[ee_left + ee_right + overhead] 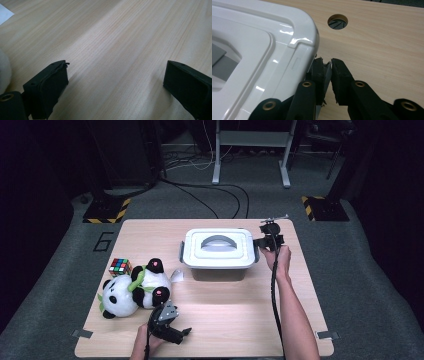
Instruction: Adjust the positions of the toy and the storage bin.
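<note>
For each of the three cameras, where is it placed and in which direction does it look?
High view: above the table, facing forward and down; both forearms enter below.
Left gripper view: on the left hand-held gripper, along open jaws over bare wood.
Right gripper view: on the right hand-held gripper, jaws pinching the box's latch.
Shared: white box, high and right views.

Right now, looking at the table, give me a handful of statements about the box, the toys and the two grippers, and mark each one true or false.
1. The right gripper is closed on the grey latch at the side of the white box. True.
2. The box's lid is off and lies on the table. False: it sits on the box.
3. The left gripper holds the panda plush. False: its jaws stand open over bare wooden table.
4. A colour cube lies beside the panda plush. True.
5. The box stands on the floor. False: it stands on the table.
</note>
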A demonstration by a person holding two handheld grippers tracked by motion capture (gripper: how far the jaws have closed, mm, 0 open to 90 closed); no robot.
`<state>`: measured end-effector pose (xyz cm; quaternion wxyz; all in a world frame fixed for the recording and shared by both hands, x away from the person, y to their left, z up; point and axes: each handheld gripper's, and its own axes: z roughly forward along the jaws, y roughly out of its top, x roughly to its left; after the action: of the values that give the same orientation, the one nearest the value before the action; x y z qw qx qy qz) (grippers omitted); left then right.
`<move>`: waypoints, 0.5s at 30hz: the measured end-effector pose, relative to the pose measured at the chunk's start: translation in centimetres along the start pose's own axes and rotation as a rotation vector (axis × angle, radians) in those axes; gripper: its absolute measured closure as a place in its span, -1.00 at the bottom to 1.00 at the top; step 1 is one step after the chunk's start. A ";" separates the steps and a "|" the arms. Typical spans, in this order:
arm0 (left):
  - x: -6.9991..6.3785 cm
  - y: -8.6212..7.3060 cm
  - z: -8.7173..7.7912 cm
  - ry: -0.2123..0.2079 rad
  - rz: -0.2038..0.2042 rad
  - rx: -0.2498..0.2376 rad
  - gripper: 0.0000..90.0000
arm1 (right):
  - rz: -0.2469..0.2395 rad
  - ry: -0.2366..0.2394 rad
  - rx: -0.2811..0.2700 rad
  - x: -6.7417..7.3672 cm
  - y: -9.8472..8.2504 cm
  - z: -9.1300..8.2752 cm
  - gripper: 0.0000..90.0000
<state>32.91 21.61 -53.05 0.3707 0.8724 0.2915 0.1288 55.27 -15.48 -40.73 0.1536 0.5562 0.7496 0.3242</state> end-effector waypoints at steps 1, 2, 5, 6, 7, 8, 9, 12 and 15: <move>0.0 0.0 0.0 0.000 -0.002 0.001 -0.88 | 0.005 0.000 0.007 0.0 -0.1 -0.1 0.80; 0.0 0.0 0.0 -0.001 0.000 0.002 -0.88 | 0.012 0.004 0.010 -0.1 -0.1 -0.2 0.80; 0.0 0.0 0.0 -0.001 0.000 0.002 -0.88 | 0.036 0.014 0.021 -0.2 -0.6 -0.7 0.80; 0.0 0.0 0.0 -0.001 -0.003 0.001 -0.88 | 0.040 0.015 0.022 -0.1 -0.8 -0.9 0.80; 0.0 0.0 0.0 -0.001 -0.004 0.000 -0.88 | 0.036 0.015 0.026 0.0 -1.0 -1.1 0.79; 0.0 0.0 0.0 -0.001 -0.005 -0.002 -0.88 | 0.042 0.012 0.025 0.0 -1.2 -1.3 0.79; 0.0 0.0 0.0 0.000 -0.003 -0.001 -0.88 | 0.050 0.013 0.022 0.0 -1.6 -1.5 0.79; 0.0 0.0 0.0 -0.001 -0.006 -0.002 -0.88 | 0.063 0.022 0.010 0.2 -2.5 -2.1 0.77; 0.0 0.0 0.0 -0.001 -0.004 -0.001 -0.88 | 0.070 0.028 0.002 0.3 -3.4 -2.8 0.76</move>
<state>32.91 21.60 -53.06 0.3717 0.8715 0.2931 0.1280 51.02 -16.64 -40.81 0.1309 0.5776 0.7322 0.3363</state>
